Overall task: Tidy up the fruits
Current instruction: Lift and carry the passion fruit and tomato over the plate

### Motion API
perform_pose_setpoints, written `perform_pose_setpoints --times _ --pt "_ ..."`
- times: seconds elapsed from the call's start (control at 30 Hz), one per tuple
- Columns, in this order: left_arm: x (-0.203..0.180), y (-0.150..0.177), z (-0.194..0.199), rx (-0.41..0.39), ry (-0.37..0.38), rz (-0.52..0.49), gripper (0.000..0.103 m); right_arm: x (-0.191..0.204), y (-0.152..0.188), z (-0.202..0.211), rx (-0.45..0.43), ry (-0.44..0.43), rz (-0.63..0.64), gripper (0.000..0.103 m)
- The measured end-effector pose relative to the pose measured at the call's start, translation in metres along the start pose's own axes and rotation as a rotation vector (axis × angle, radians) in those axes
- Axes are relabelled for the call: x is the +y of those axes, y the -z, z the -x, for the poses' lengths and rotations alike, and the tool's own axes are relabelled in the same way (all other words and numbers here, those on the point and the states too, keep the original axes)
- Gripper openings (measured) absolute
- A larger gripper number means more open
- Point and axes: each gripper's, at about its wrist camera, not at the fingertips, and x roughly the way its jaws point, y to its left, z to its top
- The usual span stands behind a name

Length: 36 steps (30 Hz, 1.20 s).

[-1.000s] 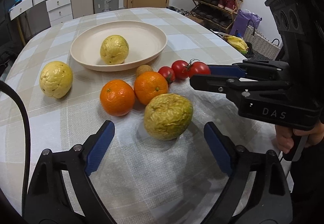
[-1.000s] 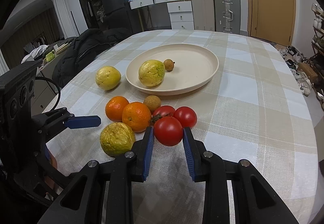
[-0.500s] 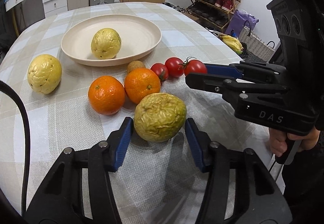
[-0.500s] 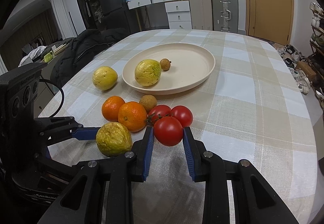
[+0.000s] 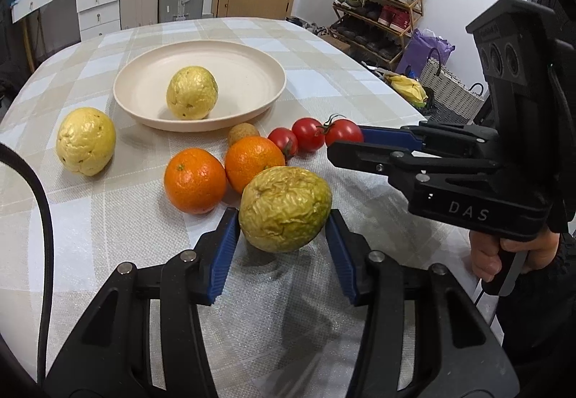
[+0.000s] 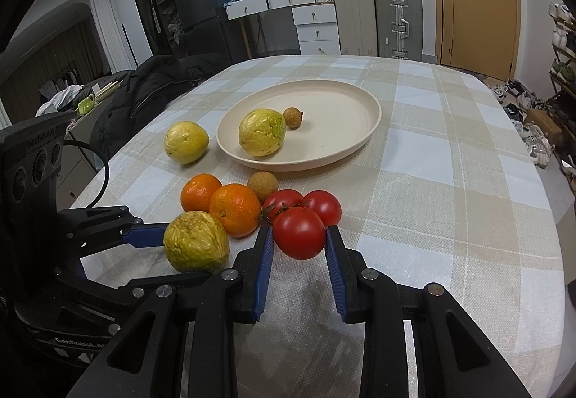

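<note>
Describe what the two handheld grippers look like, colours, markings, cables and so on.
Both are black plastic with silver rivets and ribbed blue pads. The right gripper reads "DAS" in pale letters and carries a black camera block with round lenses. The left gripper trails a black cable. A dark sleeve shows.

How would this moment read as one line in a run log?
left hand-held gripper: just closed on wrinkled yellow-green fruit | right hand-held gripper: shut on tomato | plate: two fruits

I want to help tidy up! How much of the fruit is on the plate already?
Done: one wrinkly yellow fruit and a small brown fruit sit on the plate. In hand: the left hand-held gripper, jaws just closing, clamps another wrinkly fruit; the right hand-held gripper clamps a tomato. Left: two oranges, two tomatoes, a yellow fruit and a brown one.
</note>
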Motion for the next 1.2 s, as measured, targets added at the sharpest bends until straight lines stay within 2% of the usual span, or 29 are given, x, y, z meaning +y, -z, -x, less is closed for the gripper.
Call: perform_pose_setpoints --times 0.4,0.6,1.2 --pt "0.025 -0.018 0.035 -0.101 -0.039 0.036 0.046 0.006 -0.006 0.007 -0.062 -0.008 0.002 0.030" --pt "0.043 -0.026 0.047 -0.134 -0.086 0.050 0.046 0.006 -0.010 0.012 -0.092 -0.009 -0.001 0.030" --pt "0.091 -0.067 0.058 -0.218 -0.187 0.064 0.046 0.012 -0.034 0.018 -0.157 -0.024 0.001 0.030"
